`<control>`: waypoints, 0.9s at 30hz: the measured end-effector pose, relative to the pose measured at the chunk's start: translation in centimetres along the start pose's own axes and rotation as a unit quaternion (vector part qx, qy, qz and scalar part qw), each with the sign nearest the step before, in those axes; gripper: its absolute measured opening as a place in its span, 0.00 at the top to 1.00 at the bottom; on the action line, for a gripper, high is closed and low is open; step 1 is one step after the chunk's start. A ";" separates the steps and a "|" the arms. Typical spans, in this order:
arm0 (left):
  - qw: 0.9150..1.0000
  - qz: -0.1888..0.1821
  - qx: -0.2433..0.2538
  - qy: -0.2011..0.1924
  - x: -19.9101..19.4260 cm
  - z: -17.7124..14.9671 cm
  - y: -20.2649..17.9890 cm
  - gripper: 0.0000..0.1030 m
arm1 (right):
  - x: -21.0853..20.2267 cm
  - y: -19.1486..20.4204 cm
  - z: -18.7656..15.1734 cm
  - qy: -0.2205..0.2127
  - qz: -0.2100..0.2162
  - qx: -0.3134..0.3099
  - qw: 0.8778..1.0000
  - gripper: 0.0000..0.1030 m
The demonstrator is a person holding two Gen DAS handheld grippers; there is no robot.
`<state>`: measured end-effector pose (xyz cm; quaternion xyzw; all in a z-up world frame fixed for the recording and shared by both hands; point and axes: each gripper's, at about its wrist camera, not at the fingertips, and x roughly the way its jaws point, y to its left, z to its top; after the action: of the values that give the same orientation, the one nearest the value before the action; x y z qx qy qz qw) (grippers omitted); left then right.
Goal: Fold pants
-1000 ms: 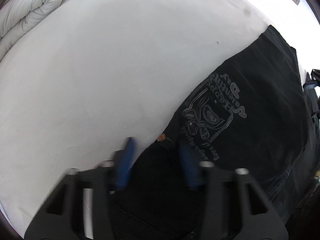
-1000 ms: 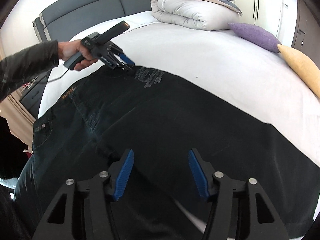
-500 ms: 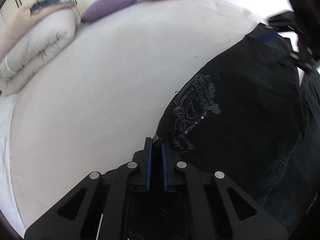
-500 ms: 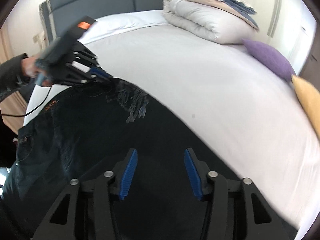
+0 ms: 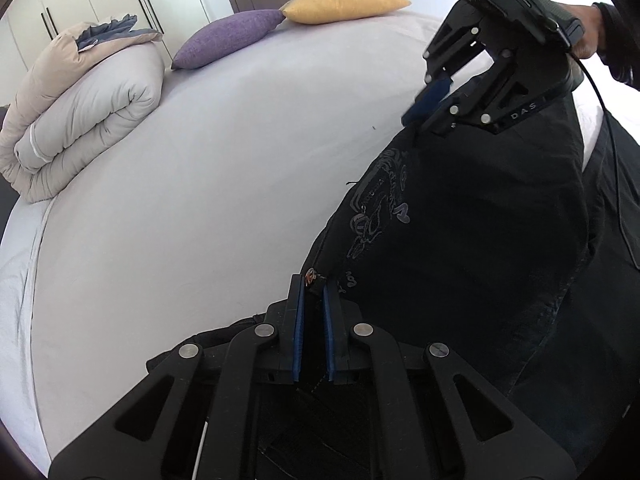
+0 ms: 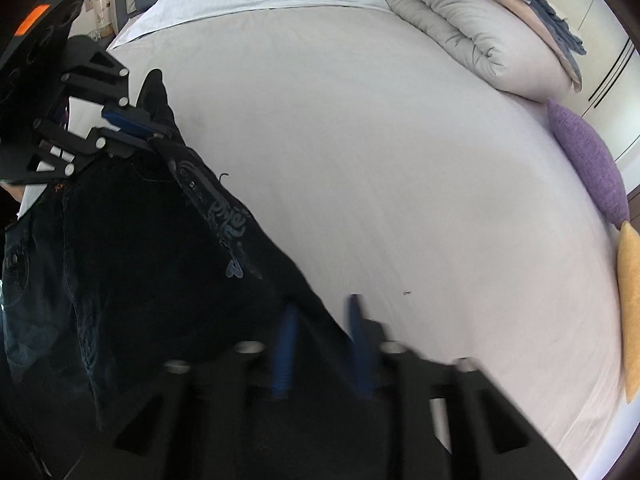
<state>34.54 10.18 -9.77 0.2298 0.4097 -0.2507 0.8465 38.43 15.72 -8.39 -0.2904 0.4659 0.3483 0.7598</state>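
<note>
While the left claw point(image 5: 313, 280) stays pressed together on the waistband corner of the black pants point(image 5: 472, 240), near the copper rivet at six o'clock of its own view, the right claw point(image 6: 322, 312) has just been closing on the pants' far edge; motion blur hides whether its pads grip yet. The pants lie spread over the white bed point(image 5: 200, 200), printed patch up, along the near side, well apart from the rolled duvet point(image 5: 80, 108) at ten o'clock and the purple pillow point(image 5: 228, 42) at twelve. If the right pads catch only one layer, I judge the fold could drag crooked or slip loose.
</note>
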 end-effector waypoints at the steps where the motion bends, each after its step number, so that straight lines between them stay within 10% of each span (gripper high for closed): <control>1: 1.000 -0.001 -0.001 -0.001 0.0 0.0 0.1 0.93 | -0.1 -0.1 0.0 -0.001 0.004 0.003 1.000 0.91; 11: 1.000 0.001 -0.028 -0.013 -0.9 -0.5 0.7 0.93 | -1.5 1.8 0.0 -0.031 0.043 0.102 0.993 0.96; 21: 0.999 0.001 -0.045 -0.017 -2.8 -1.5 0.4 0.93 | 0.0 1.9 -0.3 -0.062 0.135 0.285 0.947 0.96; 27: 0.999 -0.004 -0.049 -0.019 -3.7 -2.3 -0.2 0.93 | -1.2 3.0 -1.3 -0.068 0.150 0.293 0.942 0.96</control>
<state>31.06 12.26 -8.08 0.1819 0.4063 -0.2383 0.8631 34.96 16.23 -8.11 0.0430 0.5331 0.3253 0.7799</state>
